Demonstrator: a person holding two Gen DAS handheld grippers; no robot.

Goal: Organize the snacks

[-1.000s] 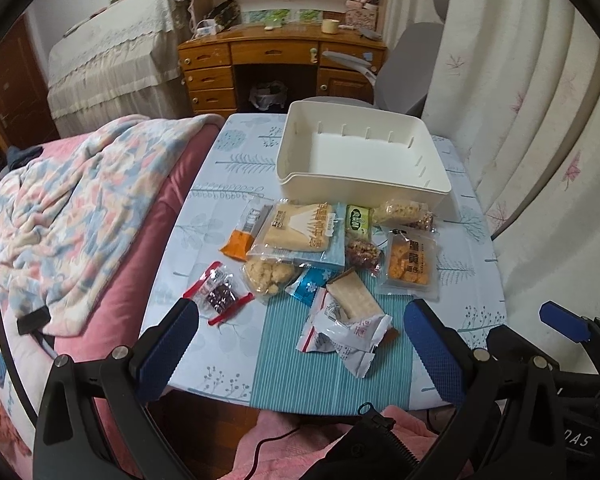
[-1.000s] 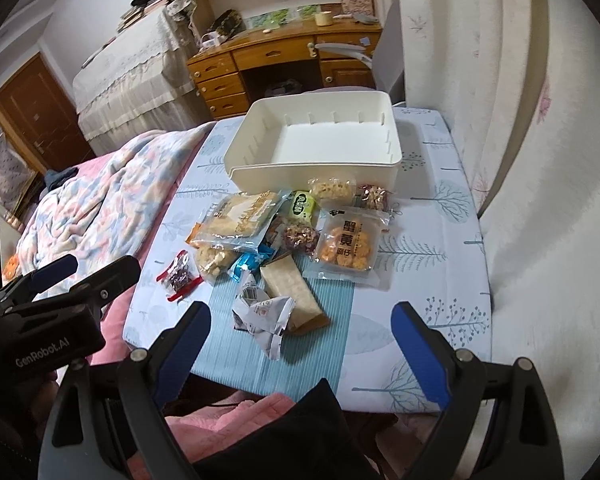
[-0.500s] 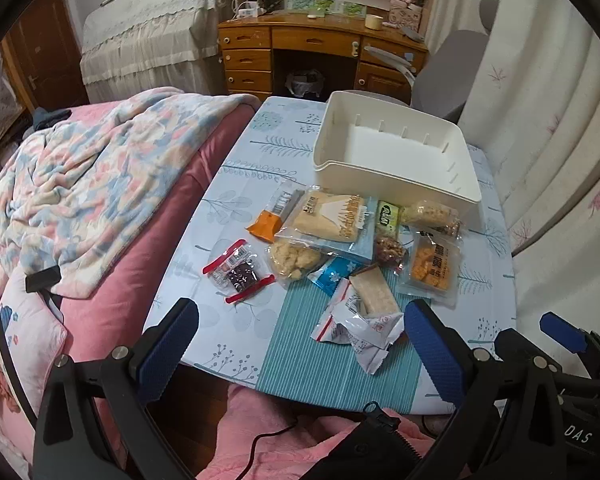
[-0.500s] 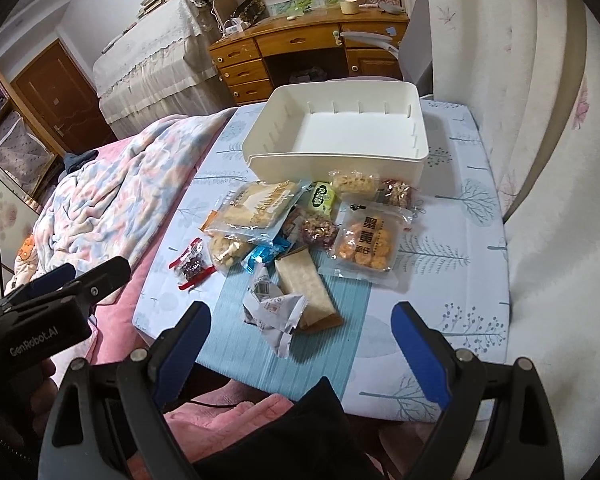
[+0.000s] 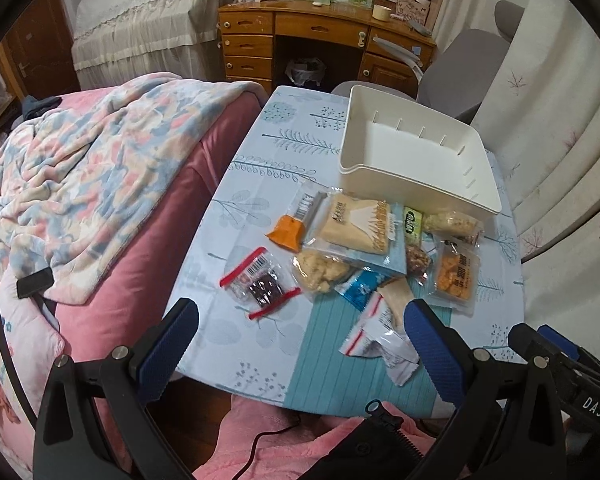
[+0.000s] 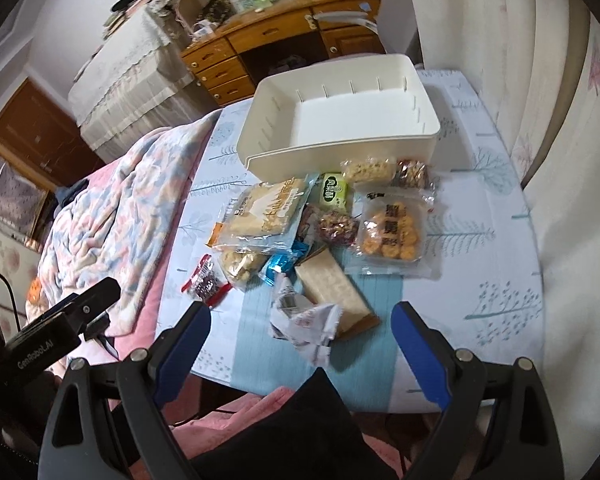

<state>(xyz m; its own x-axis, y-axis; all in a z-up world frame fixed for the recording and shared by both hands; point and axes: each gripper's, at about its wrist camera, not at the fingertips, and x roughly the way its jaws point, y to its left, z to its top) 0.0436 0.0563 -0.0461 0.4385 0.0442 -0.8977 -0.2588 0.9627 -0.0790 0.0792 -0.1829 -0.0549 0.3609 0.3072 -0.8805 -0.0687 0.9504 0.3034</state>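
Black left claw [image 6: 56, 344] reads "GenRobot.AI"; right claw [image 5: 580, 392] "DAS".

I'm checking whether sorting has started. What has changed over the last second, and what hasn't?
Only the viewpoints shifted: both hands drifted, so the snack pile sits differently in each view. Nothing was gripped or released. The left gripper and right gripper stay open and empty, the white bin is still empty, and no packet has moved.

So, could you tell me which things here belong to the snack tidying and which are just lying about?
For the job: white bin, orange cracker pack, red-edged packet, green packet, crumpled wrapper.
Lying about: floral blanket, wooden desk, grey chair.
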